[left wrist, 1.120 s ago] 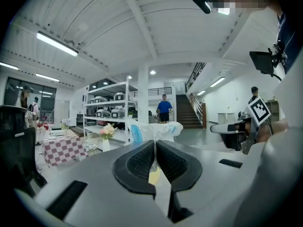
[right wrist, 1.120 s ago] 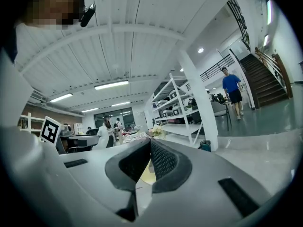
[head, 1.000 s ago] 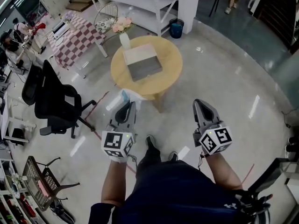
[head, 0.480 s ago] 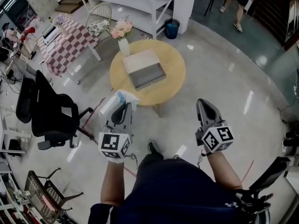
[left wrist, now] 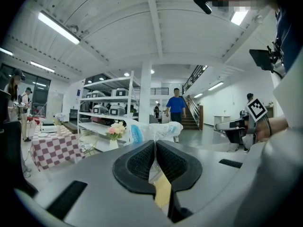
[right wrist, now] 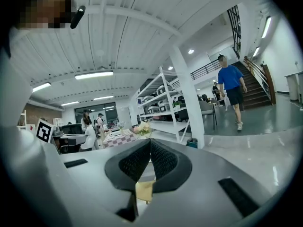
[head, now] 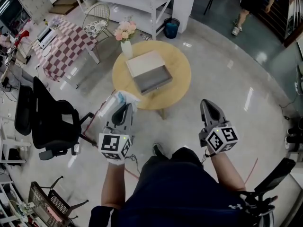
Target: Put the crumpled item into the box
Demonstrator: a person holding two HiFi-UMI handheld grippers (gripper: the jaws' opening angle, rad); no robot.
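- One black office chair (head: 47,122) stood at far left on the floor; its base was partly cut by its own seat.
- One checked table (head: 64,44) stood behind it. The small things on it were too small to tell.
- Two grippers were in view, each with one marker cube. The cubes bore black-and-white squares only, no words.
- The left gripper (head: 124,109) (left wrist: 155,145) had its fingers (left wrist: 138,162) clenched on the one crumpled item (head: 123,98) (left wrist: 158,130).
- The item was a white wad with a blue patch, and its print was too blurred to read.
- It stuck out past the fingertips, held in the air at the bench's near-left edge and apart from the box.
- The part of the wad between the pads was hidden.
- One vase (head: 126,45) of pink and cream flowers stood at the bench's far-left edge, just beside the box.
- One round wooden bench (head: 179,72) carried one box (head: 152,78), which was open and grey inside, with a pale flap on its far side.
- No label showed on the box.
- One blue bin (head: 171,27) stood beyond the bench by a white pillar.
- The right gripper (head: 207,106) (right wrist: 150,144) had its fingers (right wrist: 165,163) clenched together on nothing. It hung above the floor, to the right of the bench and well apart from it.
- One passer-by (head: 255,1) in a blue top walked at far right, cut off by the frame's top edge.
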